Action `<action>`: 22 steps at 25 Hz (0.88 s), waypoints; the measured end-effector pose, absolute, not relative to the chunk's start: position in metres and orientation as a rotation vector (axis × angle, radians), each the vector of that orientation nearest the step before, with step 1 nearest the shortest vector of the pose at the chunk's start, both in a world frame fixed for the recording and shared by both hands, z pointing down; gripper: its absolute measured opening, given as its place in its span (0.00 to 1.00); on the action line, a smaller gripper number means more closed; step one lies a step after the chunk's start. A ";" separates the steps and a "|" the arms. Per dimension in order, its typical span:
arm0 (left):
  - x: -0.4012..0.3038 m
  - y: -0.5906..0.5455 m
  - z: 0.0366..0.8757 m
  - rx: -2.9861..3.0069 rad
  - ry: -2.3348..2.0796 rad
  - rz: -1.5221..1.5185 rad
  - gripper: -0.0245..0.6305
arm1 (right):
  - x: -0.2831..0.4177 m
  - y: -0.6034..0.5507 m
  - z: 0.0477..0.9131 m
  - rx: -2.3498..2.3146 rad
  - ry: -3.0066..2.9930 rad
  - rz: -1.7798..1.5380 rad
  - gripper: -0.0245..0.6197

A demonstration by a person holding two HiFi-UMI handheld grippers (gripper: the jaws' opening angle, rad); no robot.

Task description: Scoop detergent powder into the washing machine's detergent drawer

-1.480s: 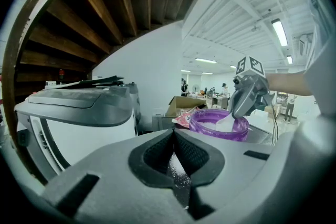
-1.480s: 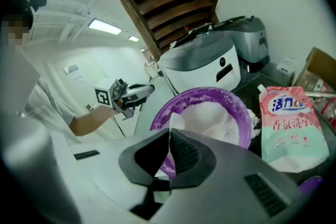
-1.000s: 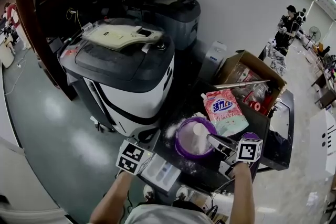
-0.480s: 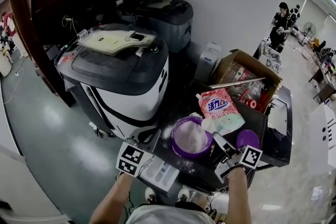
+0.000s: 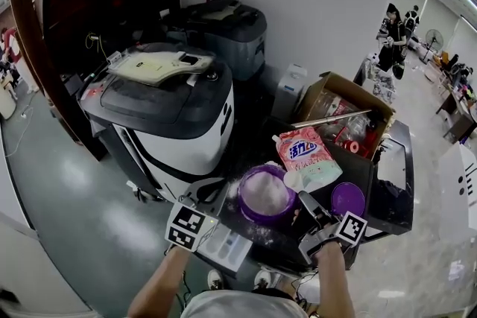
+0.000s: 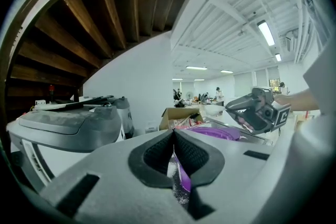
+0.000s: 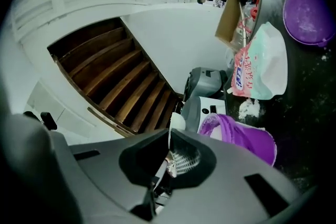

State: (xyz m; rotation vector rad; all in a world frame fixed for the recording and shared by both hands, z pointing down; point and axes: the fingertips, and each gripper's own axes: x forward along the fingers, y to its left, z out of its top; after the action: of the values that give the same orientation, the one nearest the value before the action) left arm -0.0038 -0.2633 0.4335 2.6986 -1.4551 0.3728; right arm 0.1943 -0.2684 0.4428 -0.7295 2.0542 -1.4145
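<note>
A purple bowl [image 5: 264, 194] heaped with white powder stands on the black table [image 5: 370, 169]. My right gripper [image 5: 303, 202] is at the bowl's right rim, shut on the handle of a white scoop [image 5: 292, 180]. In the right gripper view the scoop [image 7: 177, 120] shows just above the right gripper [image 7: 169, 136], with the bowl [image 7: 247, 136] beyond. My left gripper [image 5: 207, 197] is shut at the bowl's left, above a white compartmented drawer [image 5: 227, 246]. The left gripper [image 6: 173, 134] holds nothing that I can see. The washing machine [image 5: 164, 108] stands to the left.
A pink detergent bag [image 5: 305, 156] lies behind the bowl, a purple lid [image 5: 348, 199] to its right. An open cardboard box [image 5: 350, 112] stands at the table's back. Powder is spilled near the bowl [image 5: 257, 231]. A second machine [image 5: 220, 30] stands by the wall; people stand far right.
My right gripper has drawn the scoop out of the bowl's middle to its right rim and pulled back toward me. The left gripper has stayed put.
</note>
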 end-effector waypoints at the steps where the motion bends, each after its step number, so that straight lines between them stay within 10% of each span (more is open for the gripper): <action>1: -0.003 -0.262 0.433 2.700 -1.455 0.375 0.05 | 0.194 -0.266 0.442 -0.732 2.068 -1.408 0.04; 22: -0.020 -0.215 0.461 2.699 -1.286 0.399 0.05 | 0.168 -0.182 0.455 -0.837 2.108 -1.340 0.04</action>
State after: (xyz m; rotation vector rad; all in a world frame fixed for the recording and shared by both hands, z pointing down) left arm -0.0202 -0.2155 0.4612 2.6994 -1.2856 0.3985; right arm 0.1685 -0.1818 0.4551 -0.8374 2.1083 -1.3397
